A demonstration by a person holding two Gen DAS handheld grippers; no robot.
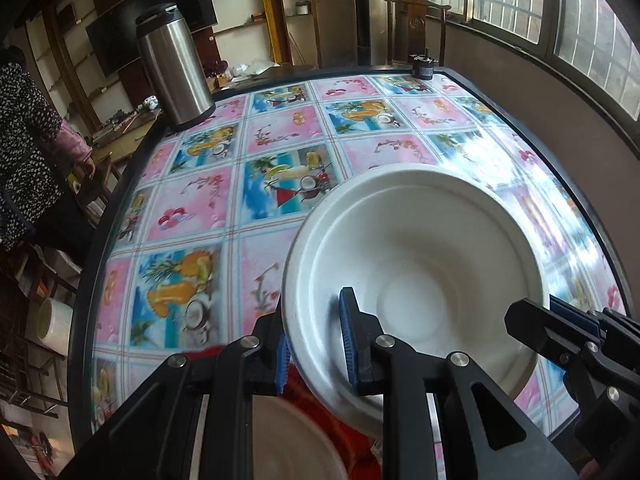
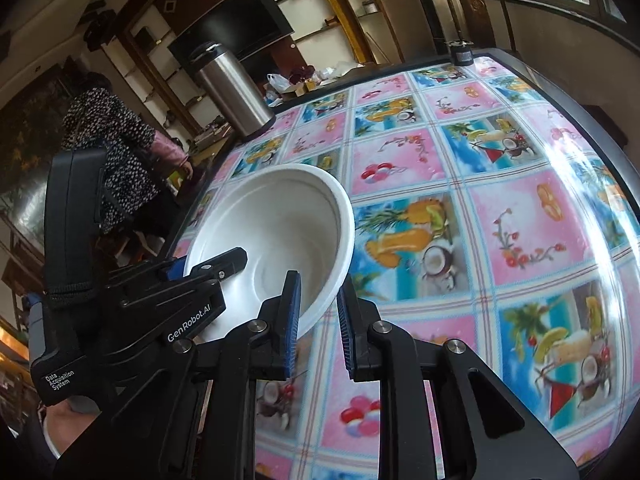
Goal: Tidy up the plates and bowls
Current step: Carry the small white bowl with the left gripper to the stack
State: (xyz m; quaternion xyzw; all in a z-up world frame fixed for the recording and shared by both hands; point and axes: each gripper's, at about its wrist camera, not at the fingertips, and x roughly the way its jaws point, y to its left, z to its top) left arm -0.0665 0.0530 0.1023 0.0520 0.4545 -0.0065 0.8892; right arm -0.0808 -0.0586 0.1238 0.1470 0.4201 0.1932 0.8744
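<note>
A white bowl (image 1: 416, 264) is held tilted above the patterned table (image 1: 224, 216). My left gripper (image 1: 314, 344) is shut on the bowl's near rim, one blue pad inside and one outside. My right gripper (image 2: 318, 316) is shut on the bowl's (image 2: 276, 240) opposite rim; it also shows at the right edge of the left wrist view (image 1: 560, 320). The left gripper (image 2: 204, 268) shows in the right wrist view, clamped on the bowl's left rim. A second white dish (image 1: 288, 444) lies on red cloth below the left gripper, partly hidden.
A steel thermos (image 1: 172, 68) stands at the table's far left corner. A small black object (image 1: 422, 66) sits at the far edge. A person in a dotted top (image 2: 116, 148) stands beyond the left side of the table. A wooden chair (image 1: 416, 28) is behind it.
</note>
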